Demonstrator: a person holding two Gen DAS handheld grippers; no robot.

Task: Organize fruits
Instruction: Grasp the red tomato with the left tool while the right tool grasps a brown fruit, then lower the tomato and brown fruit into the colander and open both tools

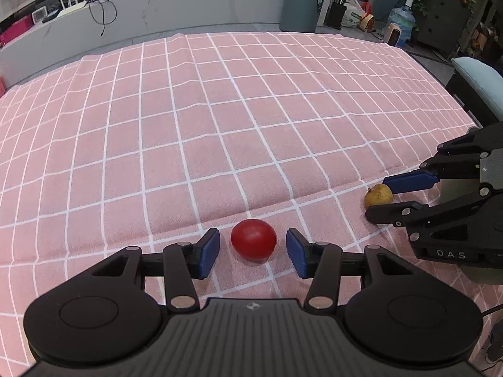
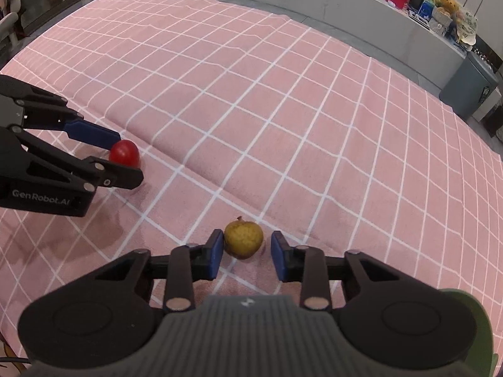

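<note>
A red round fruit [image 1: 254, 242] lies on the pink checked cloth [image 1: 220, 110] between the blue pads of my left gripper [image 1: 253, 253], which is open with gaps on both sides. A yellow-brown pear [image 2: 243, 239] lies between the pads of my right gripper [image 2: 246, 254], open; the left pad touches or nearly touches it. The right gripper [image 1: 382, 198] and pear [image 1: 378, 194] show at the right of the left wrist view. The left gripper [image 2: 125, 163] and red fruit [image 2: 124, 152] show at the left of the right wrist view.
The pink cloth [image 2: 283, 110] has a raised fold running across its middle. A grey bin [image 1: 303, 4], a plant and a water jug [image 1: 400, 22] stand on the floor beyond the far edge. A grey counter with boxes runs behind. A green object [image 2: 465, 314] sits at the lower right.
</note>
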